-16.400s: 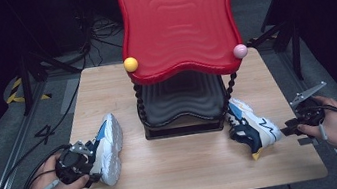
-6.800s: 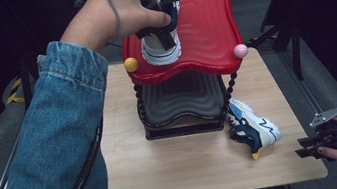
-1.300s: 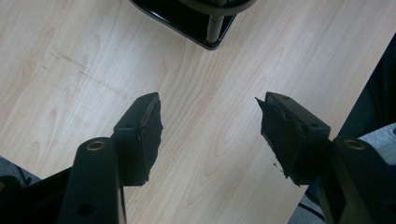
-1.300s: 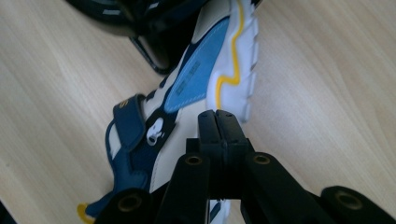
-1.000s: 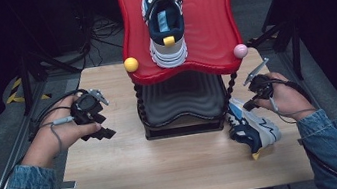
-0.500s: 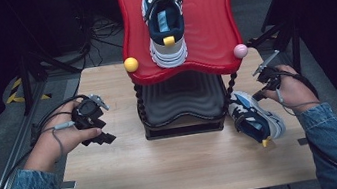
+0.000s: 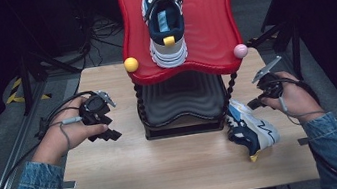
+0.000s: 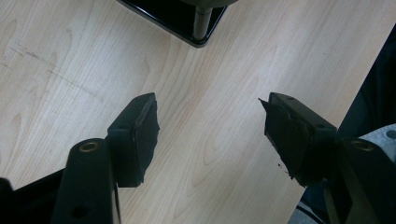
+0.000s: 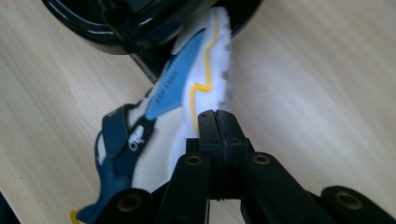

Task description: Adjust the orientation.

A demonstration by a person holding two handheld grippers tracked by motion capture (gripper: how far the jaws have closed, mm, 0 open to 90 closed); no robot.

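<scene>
High view: right claw [image 7: 254, 103] is staying closed just right of the shoe [image 7: 250, 126], whose long axis is running diagonally toward lower right; left claw [image 7: 106, 129] is standing open, far.

A two-tier stand [image 7: 182, 117] sits at the middle of the table [image 7: 134, 180], toward its far edge, and one shoe [image 7: 164, 19] lies on the stand's upper tray [image 7: 216, 21], toe pointing away from the person. A second shoe [image 7: 250, 128] lies on the table at the stand's near right corner, its toe end against the stand's base. The left gripper [image 7: 108, 128] is over the table just left of the stand, and the right gripper [image 7: 254, 104] is right of the stand, beside the second shoe.
</scene>
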